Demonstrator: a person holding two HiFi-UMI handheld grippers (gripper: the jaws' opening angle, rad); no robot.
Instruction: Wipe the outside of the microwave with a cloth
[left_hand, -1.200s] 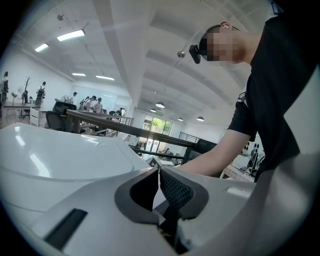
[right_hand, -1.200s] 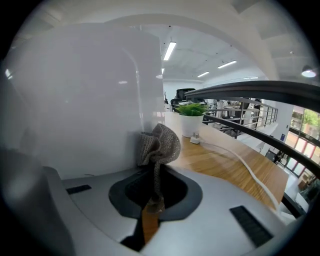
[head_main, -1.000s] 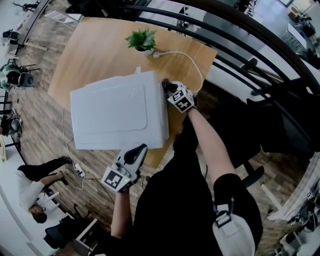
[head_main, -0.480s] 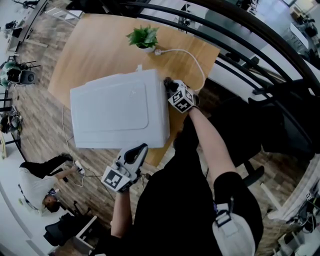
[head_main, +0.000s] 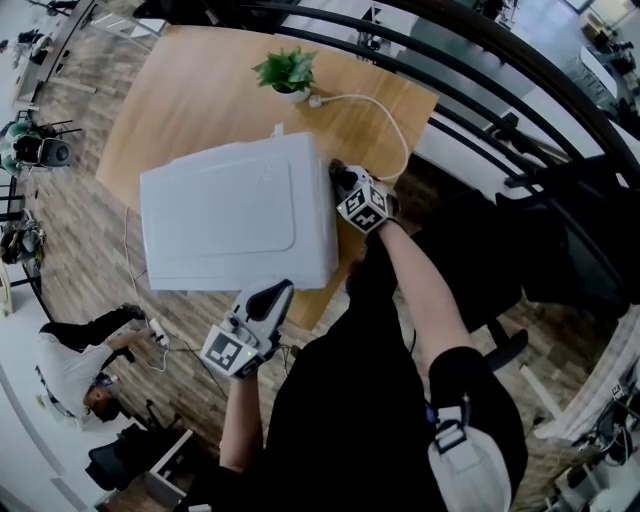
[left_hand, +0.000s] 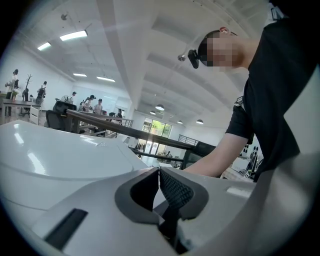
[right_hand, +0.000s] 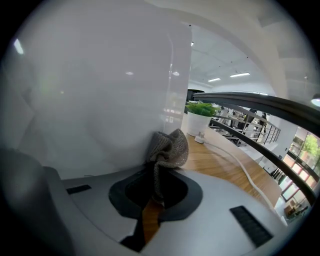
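The white microwave (head_main: 235, 215) stands on a wooden table (head_main: 200, 95). At its right side my right gripper (head_main: 345, 183) is shut on a grey knitted cloth (right_hand: 167, 147). The bunched cloth presses against the microwave's white side wall (right_hand: 100, 85). By the microwave's near front corner, below the table edge, my left gripper (head_main: 272, 300) is shut with nothing between its jaws. In the left gripper view the left gripper (left_hand: 159, 175) points up over the microwave's top (left_hand: 55, 155).
A small potted plant (head_main: 285, 75) stands at the table's far side. A white cable (head_main: 385, 115) curves from there round to the microwave's right. A dark railing (head_main: 480, 90) runs behind the table. A person (head_main: 70, 365) crouches on the floor at left.
The right gripper with the cloth has slid a little nearer along the microwave's right side. The left gripper has barely shifted.
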